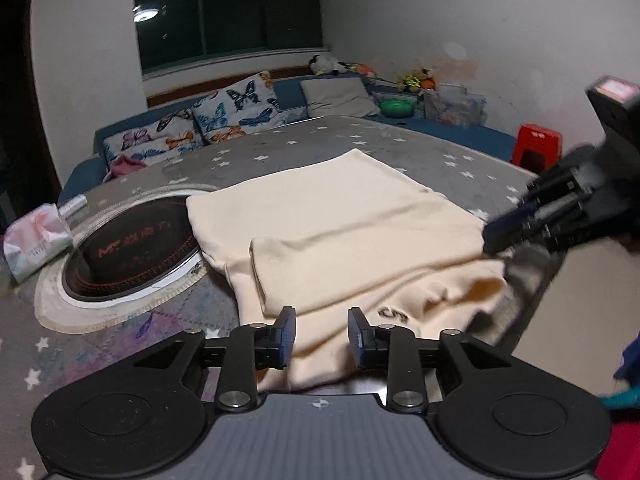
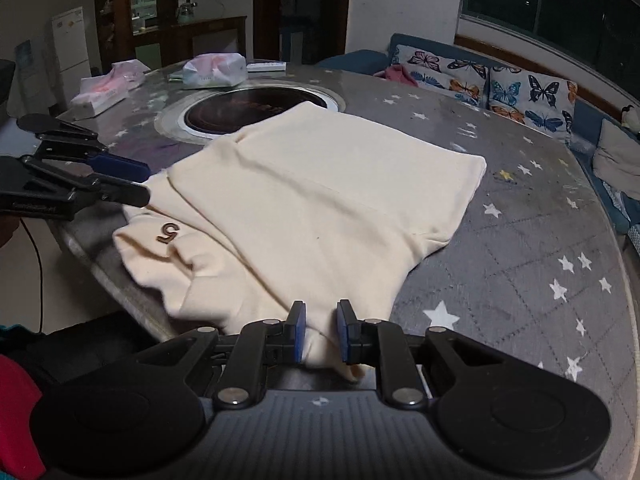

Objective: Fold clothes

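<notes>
A cream garment (image 2: 320,200) lies partly folded on the round grey star-print table (image 2: 520,248), filling the centre of the right wrist view. Its far part is flat and smooth; the near edge is rumpled, with a dark "5" mark (image 2: 167,233) at lower left of the cloth. One far corner overlaps the dark round cooktop (image 2: 240,114) set into the table. The right gripper (image 2: 321,330), bottom centre, has its jaws parted with a fold of the cloth bunched between them. The left gripper (image 1: 321,334) hovers spread over the cloth's near edge, at the bottom of its own view.
</notes>
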`<state>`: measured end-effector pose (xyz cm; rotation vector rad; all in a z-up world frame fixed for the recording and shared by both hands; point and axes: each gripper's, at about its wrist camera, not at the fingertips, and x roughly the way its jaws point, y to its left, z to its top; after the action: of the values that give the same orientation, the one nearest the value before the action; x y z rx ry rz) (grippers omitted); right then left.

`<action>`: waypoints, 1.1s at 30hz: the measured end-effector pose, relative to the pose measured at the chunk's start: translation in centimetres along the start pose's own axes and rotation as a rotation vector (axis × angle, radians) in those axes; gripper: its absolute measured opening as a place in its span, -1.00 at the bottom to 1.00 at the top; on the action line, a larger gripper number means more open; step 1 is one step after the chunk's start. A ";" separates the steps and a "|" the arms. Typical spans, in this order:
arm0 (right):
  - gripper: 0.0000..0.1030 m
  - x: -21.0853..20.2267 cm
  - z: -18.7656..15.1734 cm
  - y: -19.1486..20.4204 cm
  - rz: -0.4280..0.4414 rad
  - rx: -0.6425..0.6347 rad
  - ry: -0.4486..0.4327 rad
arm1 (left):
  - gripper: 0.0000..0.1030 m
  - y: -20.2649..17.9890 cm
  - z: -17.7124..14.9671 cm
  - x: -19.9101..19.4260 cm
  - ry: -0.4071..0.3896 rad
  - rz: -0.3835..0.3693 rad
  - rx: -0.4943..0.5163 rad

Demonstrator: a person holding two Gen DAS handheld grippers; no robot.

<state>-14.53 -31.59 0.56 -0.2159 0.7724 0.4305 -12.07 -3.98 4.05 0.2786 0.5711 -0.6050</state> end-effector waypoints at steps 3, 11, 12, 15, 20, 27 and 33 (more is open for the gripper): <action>-0.70 -0.6 -0.1 -0.3 -0.009 0.028 -0.026 | -0.31 -0.2 -0.5 -1.1 -0.003 -0.004 0.031; -0.68 -0.5 -0.4 0.1 -0.024 0.006 -0.018 | -0.26 -1.4 -1.7 -1.1 0.011 -0.002 0.114; -0.68 -0.7 -0.2 0.0 -0.034 0.002 -0.026 | -0.25 -1.6 -1.7 -1.0 0.006 -0.001 0.125; -0.68 -0.4 0.7 -0.5 -0.055 0.011 -0.052 | -0.25 -1.9 -1.8 -0.7 0.001 -0.006 0.143; -0.68 2.0 1.6 -2.0 -0.068 0.065 -0.058 | -0.25 -2.3 -1.9 -0.1 -0.001 -0.017 0.177; -0.60 3.1 3.1 -3.0 -0.073 0.078 -0.067 | -0.25 -2.6 -1.8 0.7 -0.010 -0.036 0.212; -0.59 4.0 3.1 -2.8 -0.077 0.045 -0.032 | -0.26 -3.2 -2.1 1.2 -0.017 -0.044 0.264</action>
<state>-8.73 -31.86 -0.06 -0.1955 0.7391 0.3427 -14.02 -6.20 1.38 0.5099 0.4814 -0.7257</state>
